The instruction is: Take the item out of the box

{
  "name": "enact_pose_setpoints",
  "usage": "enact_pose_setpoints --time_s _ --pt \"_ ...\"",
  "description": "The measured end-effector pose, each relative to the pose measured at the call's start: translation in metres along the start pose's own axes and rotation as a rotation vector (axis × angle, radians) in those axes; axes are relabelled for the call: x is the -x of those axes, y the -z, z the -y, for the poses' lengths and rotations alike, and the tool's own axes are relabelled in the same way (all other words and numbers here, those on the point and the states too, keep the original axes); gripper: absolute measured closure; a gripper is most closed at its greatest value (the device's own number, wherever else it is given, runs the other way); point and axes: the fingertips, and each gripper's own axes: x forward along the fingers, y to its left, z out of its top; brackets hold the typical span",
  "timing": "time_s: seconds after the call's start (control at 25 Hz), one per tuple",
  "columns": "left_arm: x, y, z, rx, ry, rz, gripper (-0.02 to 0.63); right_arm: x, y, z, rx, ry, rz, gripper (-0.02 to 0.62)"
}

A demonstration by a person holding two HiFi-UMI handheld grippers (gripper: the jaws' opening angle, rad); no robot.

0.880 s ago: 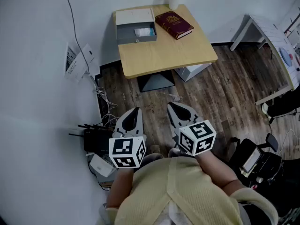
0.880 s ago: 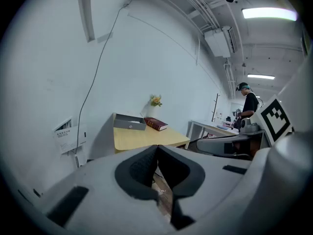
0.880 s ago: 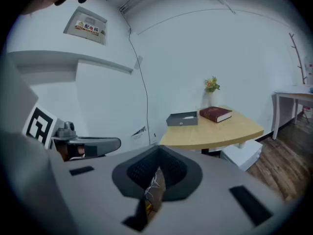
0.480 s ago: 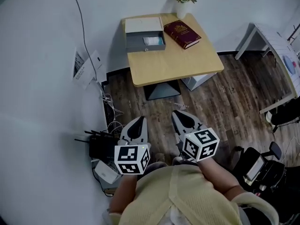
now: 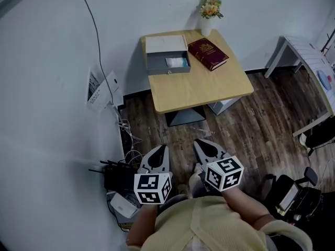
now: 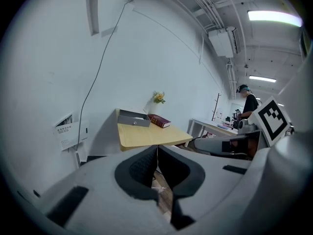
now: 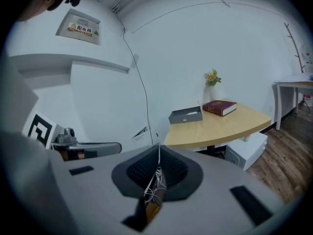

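Lying in the open grey metal box (image 5: 158, 65) on the wooden tabletop (image 5: 204, 90), head view, is the whitish item (image 5: 176, 62). Left gripper view: left hand-held gripper (image 6: 157, 151) pressed together, empty, far from that box. Right gripper view: right hand-held gripper (image 7: 159, 153) likewise; arriving unopened, either could shove it.

Left tool (image 5: 161, 149), right tool (image 5: 200, 144): jaws together
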Motion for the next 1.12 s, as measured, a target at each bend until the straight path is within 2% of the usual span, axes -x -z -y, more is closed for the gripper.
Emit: enact_pose_setpoints --time_s 0.28,0.52,1.12 --pt "-0.03 -0.011 -0.012 -0.008 0.008 -0.016 0.584 -0.035 -0.014 0.014 0.028 -0.032 -0.022 0.565" --pt "-0.078 -0.032 -0.022 -0.012 0.001 -0.023 0.584 -0.07 -0.039 0.039 0.052 -0.058 -0.037 0.565" --pt "-0.184 -0.071 -0.012 -0.03 -0.014 -0.034 0.584 -0.124 -0.086 0.108 0.077 -0.123 -0.079 0.565"
